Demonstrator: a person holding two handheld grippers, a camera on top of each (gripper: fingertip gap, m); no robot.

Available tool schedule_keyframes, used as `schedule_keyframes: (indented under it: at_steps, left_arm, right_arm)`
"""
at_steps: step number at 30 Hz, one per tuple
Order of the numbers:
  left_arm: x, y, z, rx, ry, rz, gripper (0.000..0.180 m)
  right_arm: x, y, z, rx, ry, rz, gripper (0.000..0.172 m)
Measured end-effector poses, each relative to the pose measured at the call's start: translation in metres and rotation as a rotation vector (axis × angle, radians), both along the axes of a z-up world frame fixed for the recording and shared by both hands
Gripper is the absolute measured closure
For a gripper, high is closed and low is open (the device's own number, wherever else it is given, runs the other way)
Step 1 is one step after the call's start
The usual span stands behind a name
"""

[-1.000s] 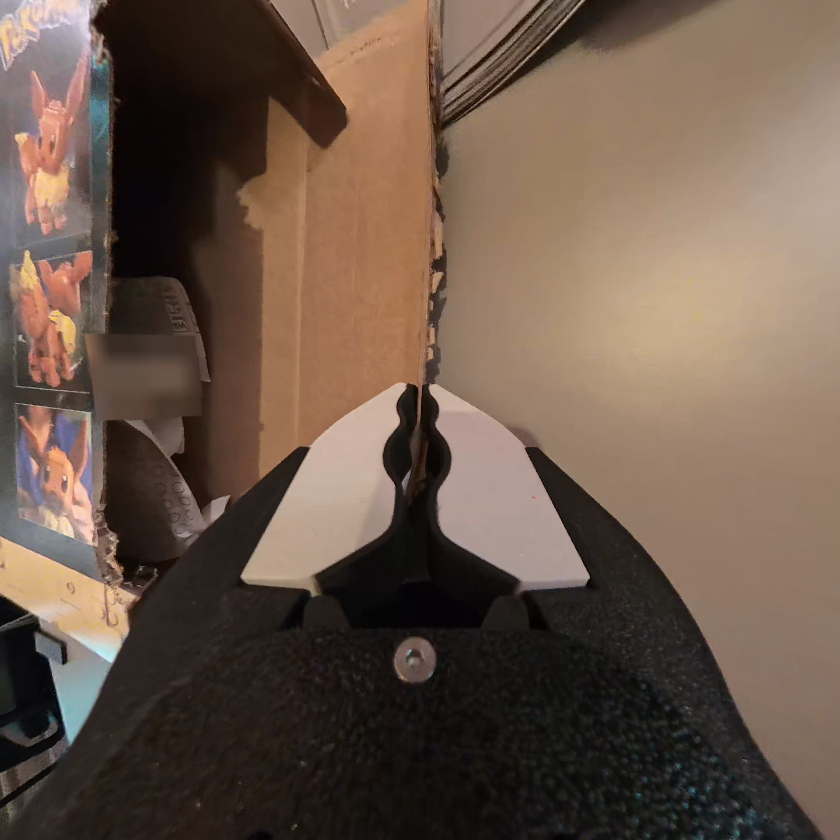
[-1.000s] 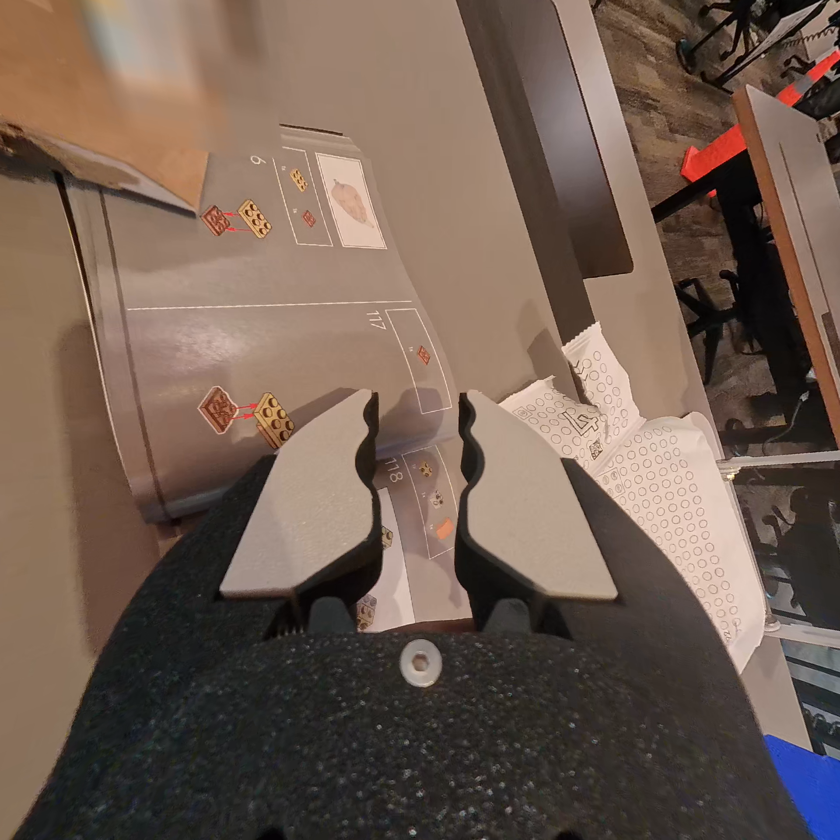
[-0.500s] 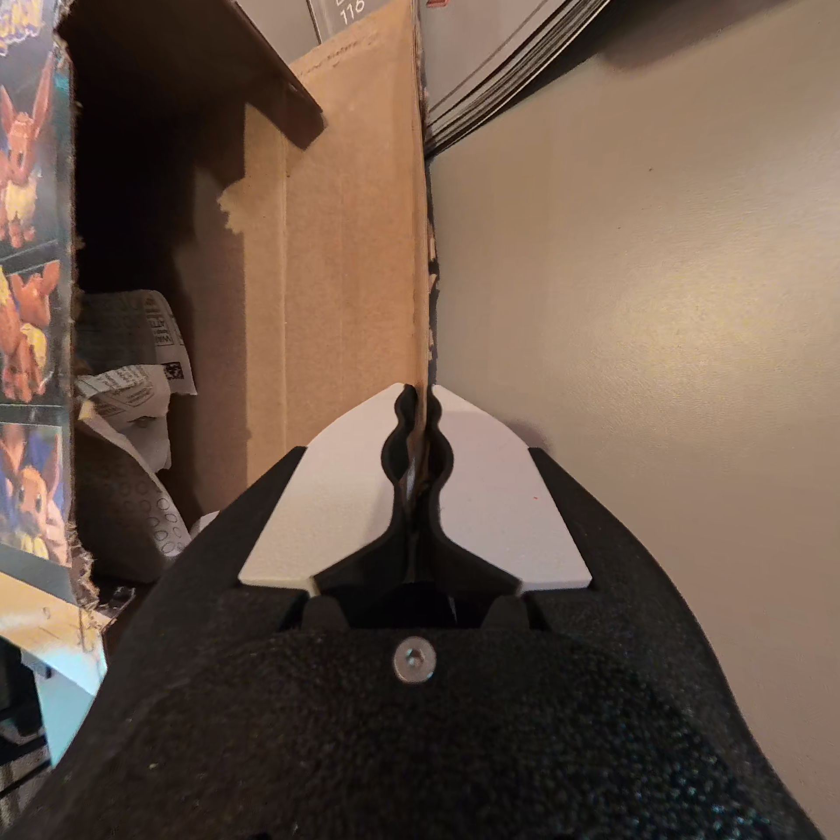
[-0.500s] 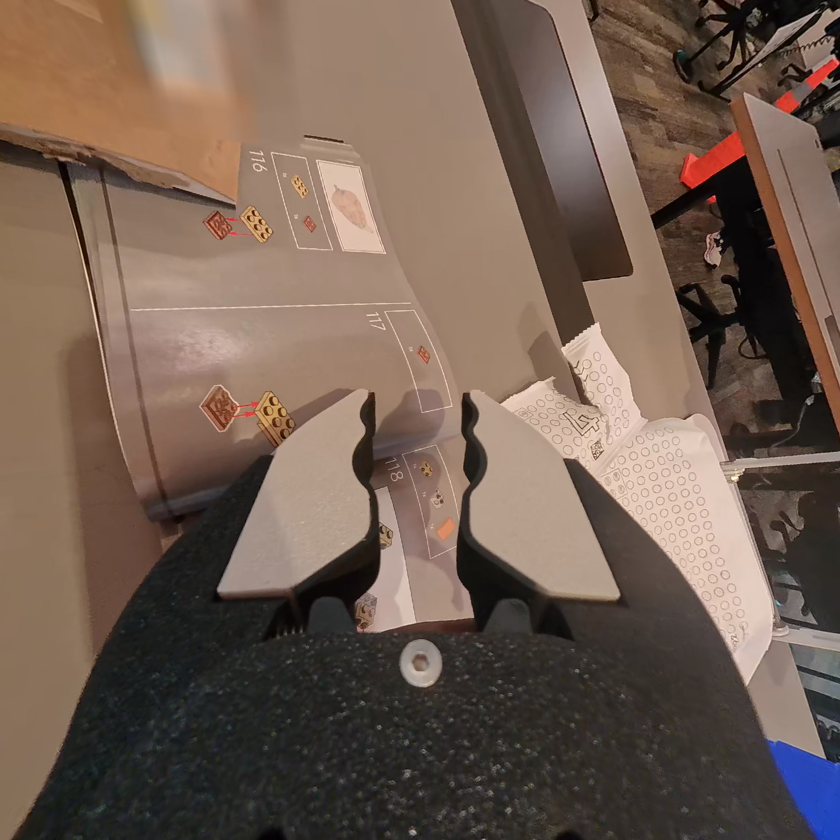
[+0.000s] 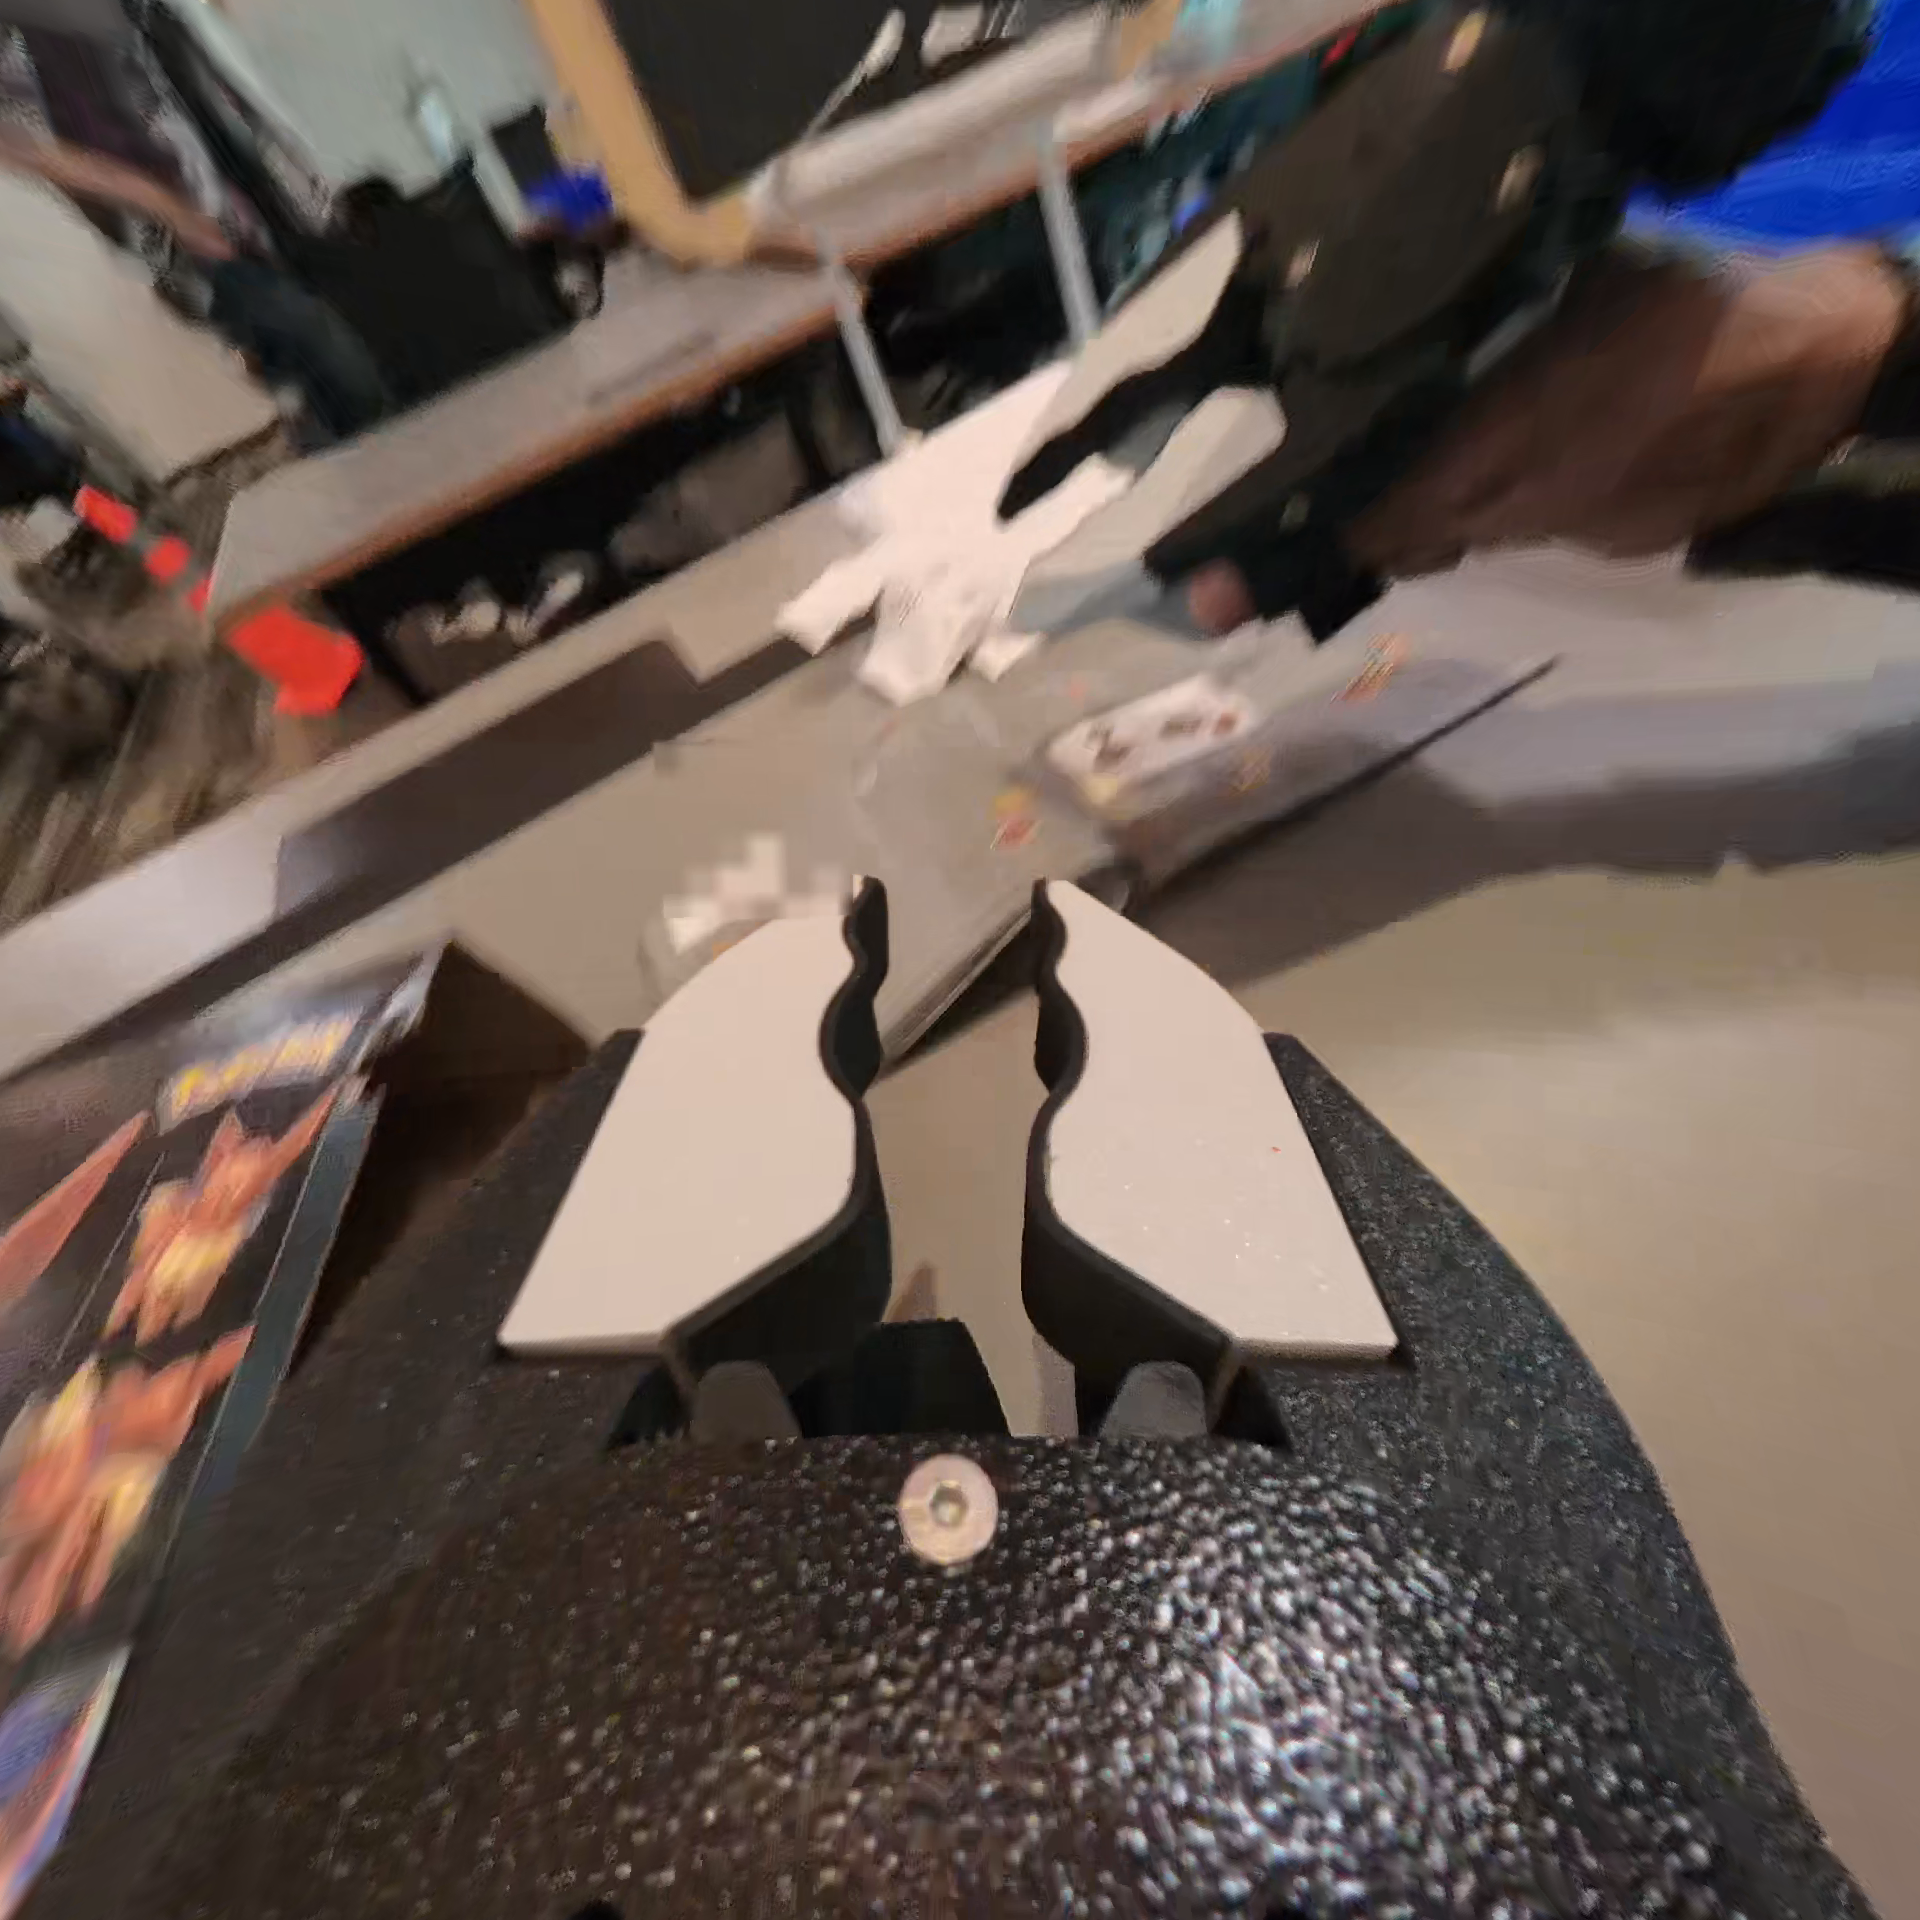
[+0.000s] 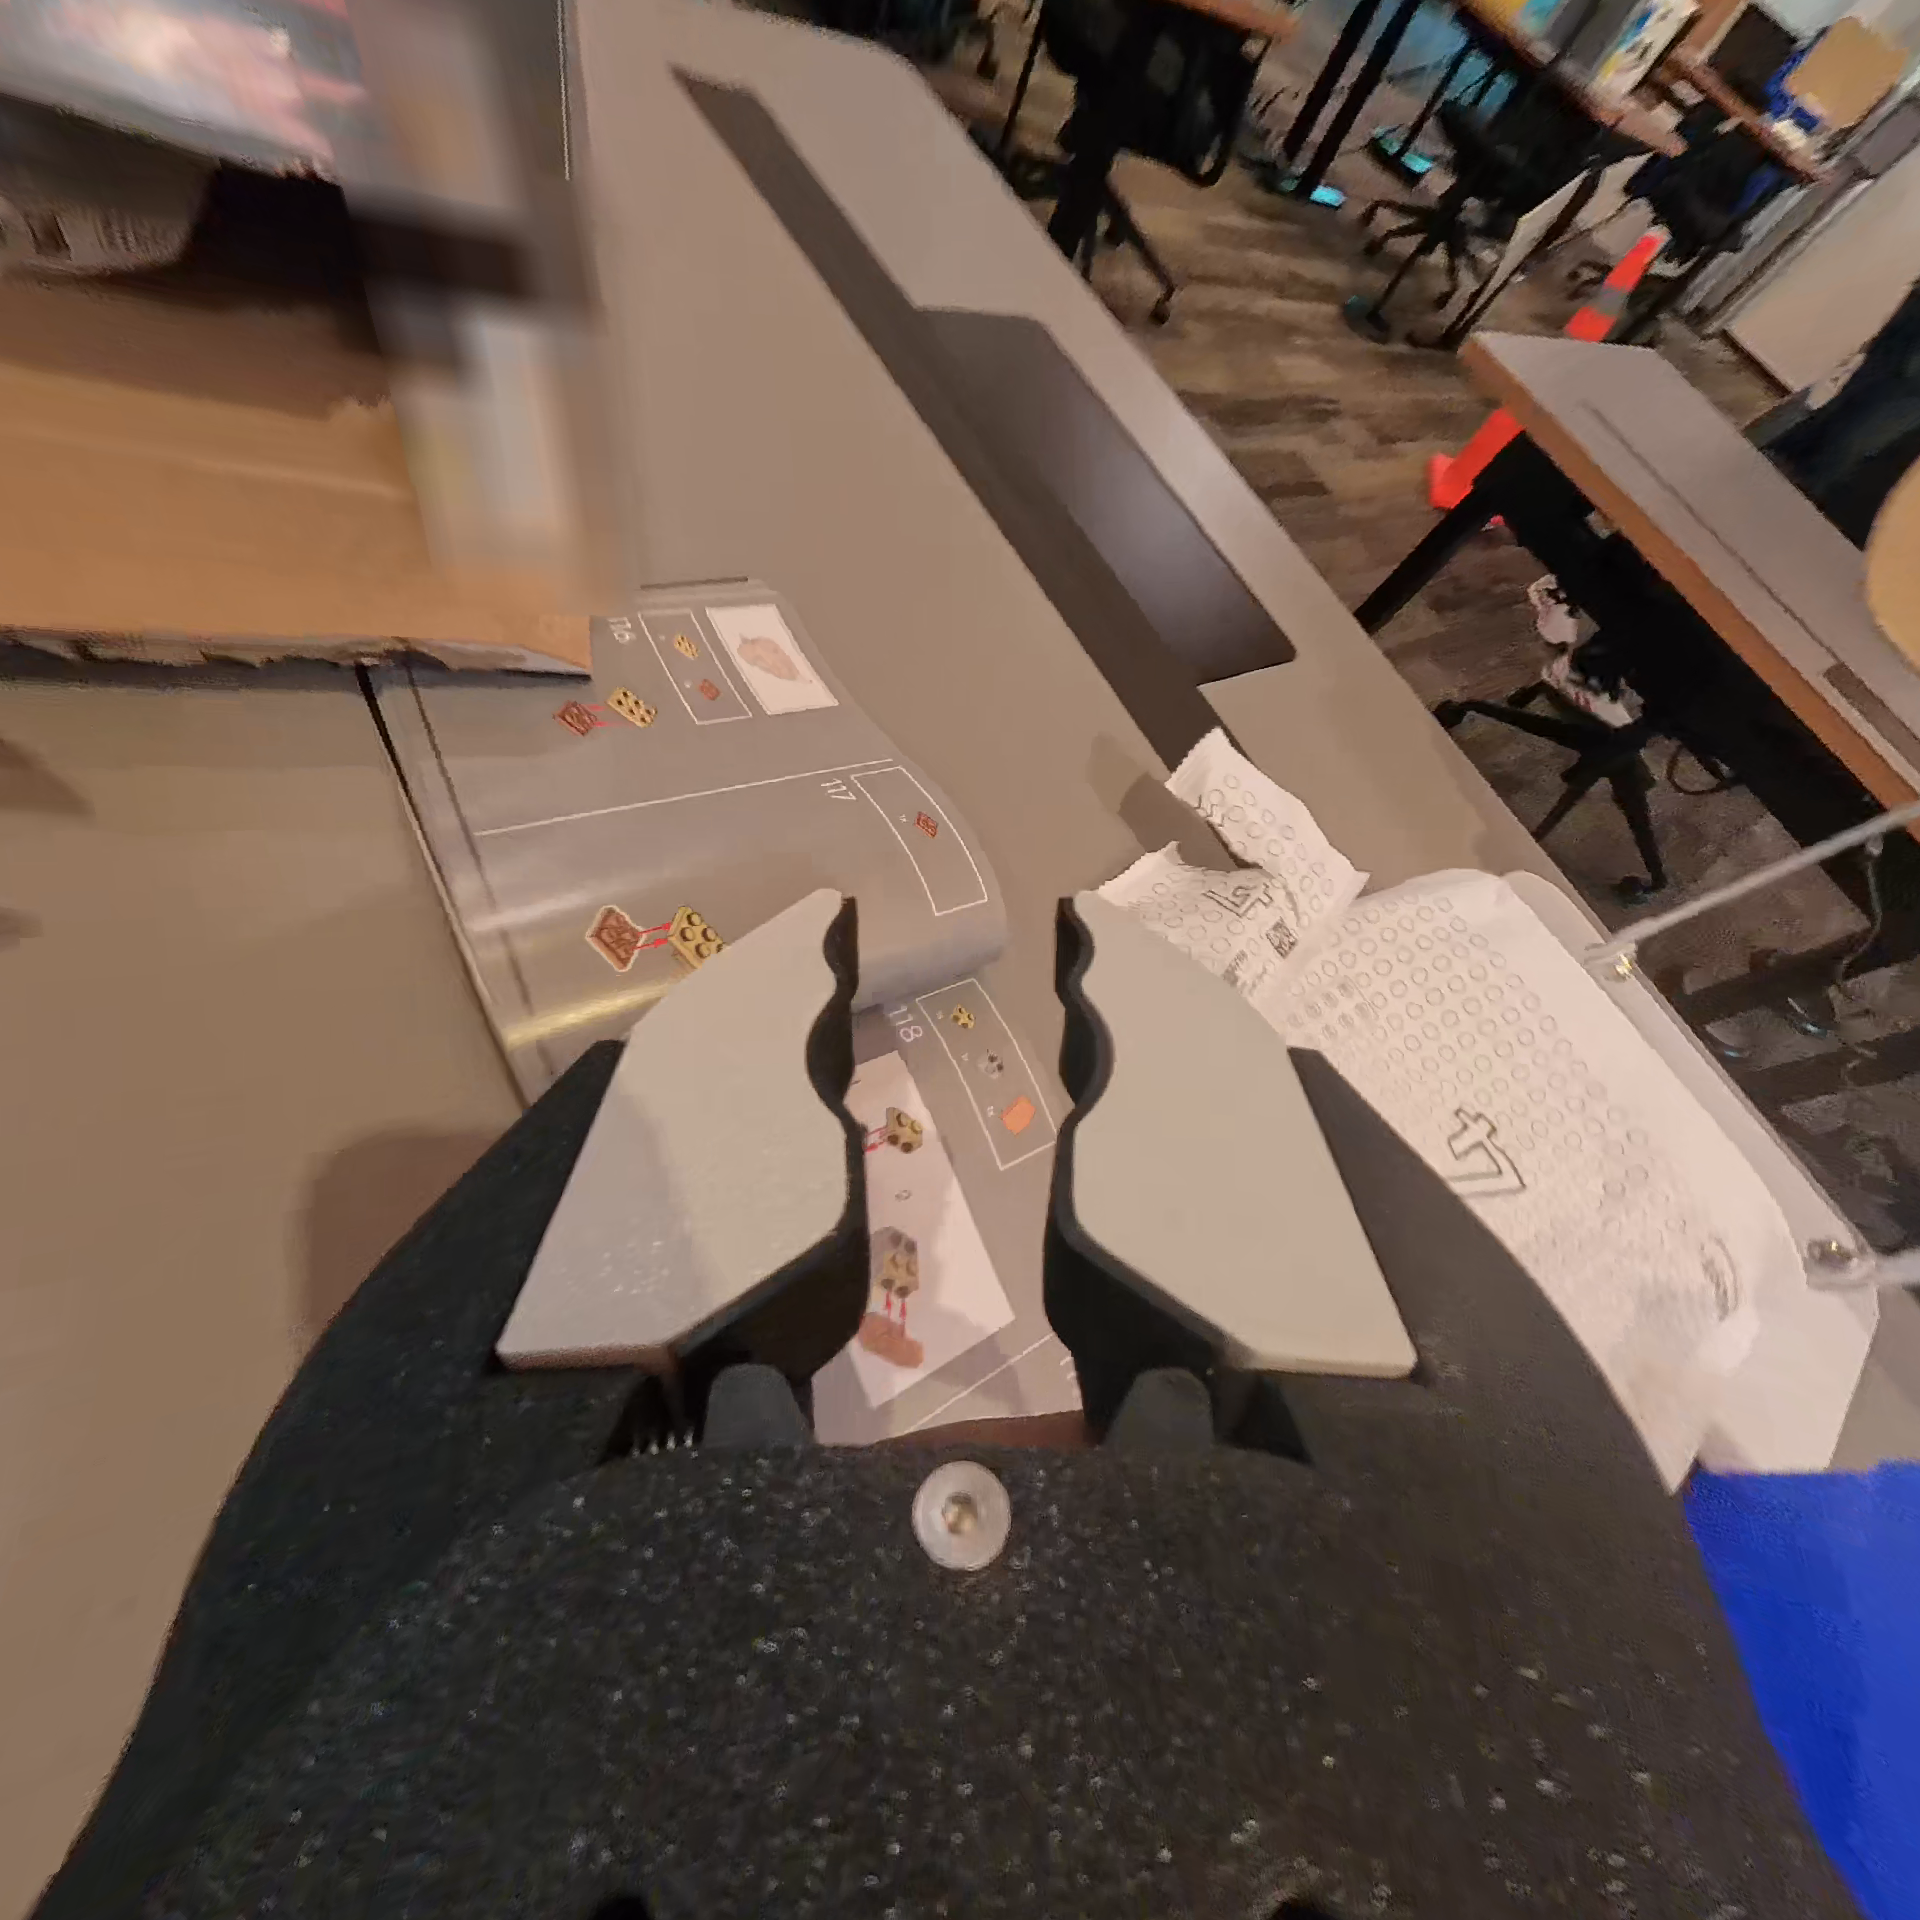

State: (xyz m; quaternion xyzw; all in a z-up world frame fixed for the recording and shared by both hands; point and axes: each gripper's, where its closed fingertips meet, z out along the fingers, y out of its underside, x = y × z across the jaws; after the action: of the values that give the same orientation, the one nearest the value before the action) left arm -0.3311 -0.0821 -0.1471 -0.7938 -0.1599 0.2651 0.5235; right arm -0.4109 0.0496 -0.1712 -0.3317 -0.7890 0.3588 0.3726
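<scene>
1. The grey surface point(image 6: 208, 935) carries everything and runs far back towards other desks and chairs.
2. The cardboard box point(image 6: 208, 468) with printed cartoon animals on its outside lies at the far left of the right claw's view. In the blurred left view its printed side point(image 5: 156, 1247) lies near and to the left.
3. The open booklet point(image 6: 675, 831) of building steps lies flat on the surface, its far left corner tucked under the box's flap and one page curling up.
4. White paper bags point(image 6: 1507, 1091) printed with small rings lie just right of the booklet, at the surface's right edge.
5. The left claw point(image 5: 956, 904) is spread with nothing between its fingers. A moment ago it was pressed together on the box's cardboard wall; it has since let go and swung away, so the box is near it but apart and the booklet's corner point(image 5: 935, 966) lies just beyond its tips.
6. The right claw point(image 6: 956, 914) hovers above the booklet, spread and pinching nothing, much as before; pages show through the gap.
</scene>
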Motion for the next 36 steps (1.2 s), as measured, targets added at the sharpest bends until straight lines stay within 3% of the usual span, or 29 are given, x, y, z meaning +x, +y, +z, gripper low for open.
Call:
schedule_keyframes:
  at_steps: [4,9,16,22,29,36]
  left_arm:
    - [0.006,0.059,0.005,0.076,0.067,-0.185,0.178]
    - [0.022,0.122,-0.015,0.11,0.086,-0.323,0.18]
    - [0.051,0.183,-0.008,0.325,0.065,-0.395,0.18]
    - [0.083,0.179,0.007,0.413,0.179,-0.495,0.18]
    - [0.095,0.16,0.039,0.818,-0.098,-0.576,0.18]
    - [0.087,0.151,0.056,1.072,-0.249,-0.565,0.18]
  right_arm:
    - [0.036,0.011,0.015,-0.16,0.119,-0.065,0.171]
    - [0.094,0.037,0.005,-0.245,0.214,-0.121,0.172]
    - [0.139,0.064,0.005,-0.392,0.216,-0.103,0.172]
    - [0.15,0.05,0.008,-0.448,0.236,0.021,0.172]
    - [0.163,0.035,0.024,-0.459,0.338,0.11,0.172]
    - [0.172,0.024,0.02,-0.476,0.285,0.131,0.17]
